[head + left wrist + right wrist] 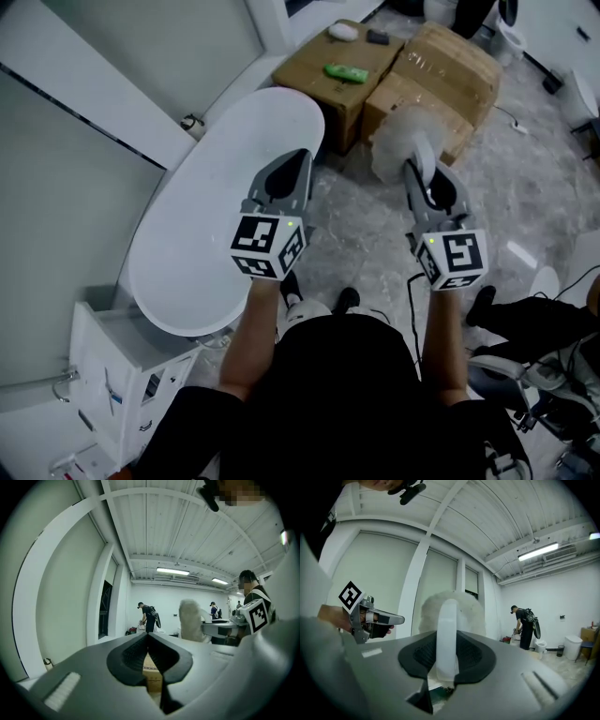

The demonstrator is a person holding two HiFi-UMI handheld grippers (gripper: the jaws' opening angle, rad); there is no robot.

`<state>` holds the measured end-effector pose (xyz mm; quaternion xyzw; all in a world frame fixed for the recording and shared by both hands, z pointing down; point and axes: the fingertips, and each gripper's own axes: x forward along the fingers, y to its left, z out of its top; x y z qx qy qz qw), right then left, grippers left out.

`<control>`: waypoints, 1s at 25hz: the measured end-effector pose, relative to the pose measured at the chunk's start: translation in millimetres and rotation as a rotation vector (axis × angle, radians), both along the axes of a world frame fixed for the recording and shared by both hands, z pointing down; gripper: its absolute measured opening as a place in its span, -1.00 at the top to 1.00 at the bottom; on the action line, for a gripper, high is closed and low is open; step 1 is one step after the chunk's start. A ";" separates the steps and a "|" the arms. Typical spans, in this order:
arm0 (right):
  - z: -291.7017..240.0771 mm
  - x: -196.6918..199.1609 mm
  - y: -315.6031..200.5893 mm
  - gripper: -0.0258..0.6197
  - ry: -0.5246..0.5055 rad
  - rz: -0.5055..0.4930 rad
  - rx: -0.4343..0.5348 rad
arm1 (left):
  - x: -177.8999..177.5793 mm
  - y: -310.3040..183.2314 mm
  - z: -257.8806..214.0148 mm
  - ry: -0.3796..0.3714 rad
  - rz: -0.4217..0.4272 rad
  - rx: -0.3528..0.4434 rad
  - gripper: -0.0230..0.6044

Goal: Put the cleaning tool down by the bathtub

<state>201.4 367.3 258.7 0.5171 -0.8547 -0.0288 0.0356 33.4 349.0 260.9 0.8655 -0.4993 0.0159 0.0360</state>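
Note:
The white oval bathtub (206,206) lies on the floor at the left of the head view. The cleaning tool (394,145) is a fluffy white duster head on a white plastic handle (447,634). My right gripper (424,176) is shut on that handle, and the fluffy head (425,613) stands up past the jaws, above the floor to the right of the tub. My left gripper (296,161) hovers over the tub's right rim, shut with nothing between its pads (140,651). From the left gripper view, the tool (191,619) shows at the right.
Two cardboard boxes (441,75) stand behind the tub's far end, one carrying a green item (345,71). A white cabinet (112,375) sits at the tub's near end. Cables and gear (553,375) lie at the lower right. A person (527,625) works far off by a toilet (571,648).

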 end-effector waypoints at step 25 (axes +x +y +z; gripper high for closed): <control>14.2 23.8 -42.0 0.63 -0.026 0.031 -0.051 | 25.1 -48.3 16.9 -0.057 0.057 -0.014 0.93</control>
